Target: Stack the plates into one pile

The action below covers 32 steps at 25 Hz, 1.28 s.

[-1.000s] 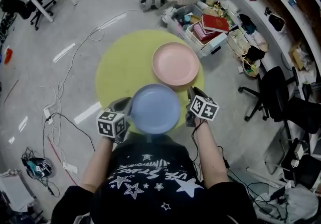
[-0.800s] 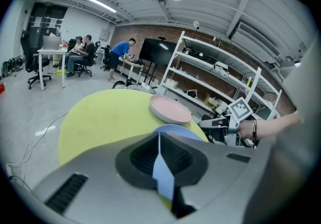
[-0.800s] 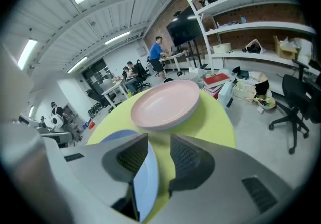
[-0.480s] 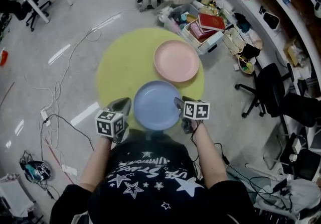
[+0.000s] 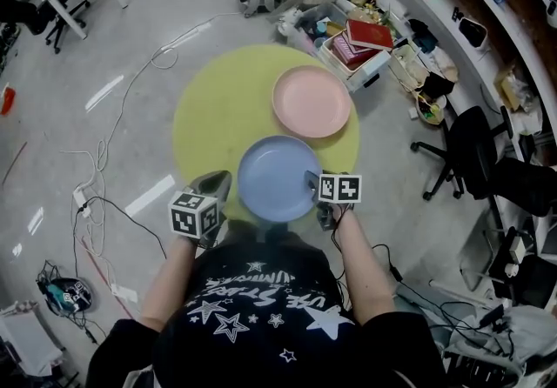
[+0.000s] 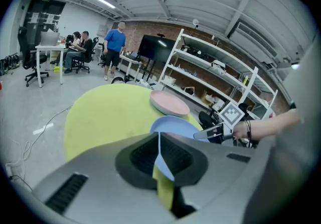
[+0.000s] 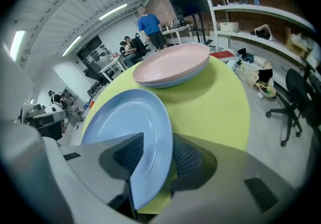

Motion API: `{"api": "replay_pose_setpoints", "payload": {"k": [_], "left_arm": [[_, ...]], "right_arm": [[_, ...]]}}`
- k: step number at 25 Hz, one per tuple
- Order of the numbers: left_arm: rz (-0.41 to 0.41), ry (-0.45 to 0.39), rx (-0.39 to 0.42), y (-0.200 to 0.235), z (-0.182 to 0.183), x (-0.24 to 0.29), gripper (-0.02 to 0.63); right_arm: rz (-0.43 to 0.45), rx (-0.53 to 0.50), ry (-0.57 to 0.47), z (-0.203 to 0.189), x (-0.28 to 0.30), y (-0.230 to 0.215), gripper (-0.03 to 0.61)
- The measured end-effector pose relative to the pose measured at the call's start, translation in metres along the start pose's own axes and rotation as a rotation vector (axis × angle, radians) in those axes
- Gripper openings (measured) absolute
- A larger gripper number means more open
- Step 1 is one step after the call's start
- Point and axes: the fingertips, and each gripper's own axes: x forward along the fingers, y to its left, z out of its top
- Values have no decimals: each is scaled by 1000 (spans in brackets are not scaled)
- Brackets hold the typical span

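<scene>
A blue plate (image 5: 278, 177) lies on the near side of the round yellow table (image 5: 218, 108). My left gripper (image 5: 214, 189) is shut on the plate's left rim, which shows as a thin edge between the jaws (image 6: 159, 155). My right gripper (image 5: 315, 192) is at the plate's right rim. Its jaws have just been opening and now stand wide, with the rim (image 7: 125, 120) between them and a gap at the right pad (image 7: 193, 160). A pink plate (image 5: 312, 101) sits farther back on the table; a bluish edge shows under it (image 7: 173, 62).
Crates with books and clutter (image 5: 361, 43) crowd the floor beyond the table's far right edge. A black office chair (image 5: 479, 160) stands to the right. Cables (image 5: 104, 160) trail over the floor on the left. People sit at desks far off (image 6: 80, 49).
My right gripper has swung in from the right and tipped down onto the blue plate's near right rim. The left gripper has kept its hold on the plate.
</scene>
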Motion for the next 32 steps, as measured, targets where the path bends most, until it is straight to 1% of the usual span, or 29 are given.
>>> {"api": "replay_pose_setpoints", "payload": {"k": [5,6,8,11,14,17,25,28,32], "left_arm": [[-1,9,4,-1,-2,-1,23],[0,10,5,-1,-2,-2,23],[2,13,6,0,-3,-2,23],[0,13,7,-1,-4,-1,23],[-4,14,10,-4,-3,0,23],[-2,13,11,-4,-2,0,23],[5,-6,-3,5,3,-2,23],[5,-9,-4,6,6,-2,23],[2,-21,0,2,12,1,23]], "right_arm": [[-29,29,10,-3,5,-4,173],[-42,28,9,-3,5,-6,161],[-66,31,7,-4,4,-9,108],[-84,46,0,-5,4,-12,89],[-99,117,-2,-6,2,-15,75],[-82,160,-15,-6,-2,-15,61],[5,152,-73,19,-21,2,32],[19,137,-78,25,-27,9,29],[53,174,-113,36,-35,10,29]]}}
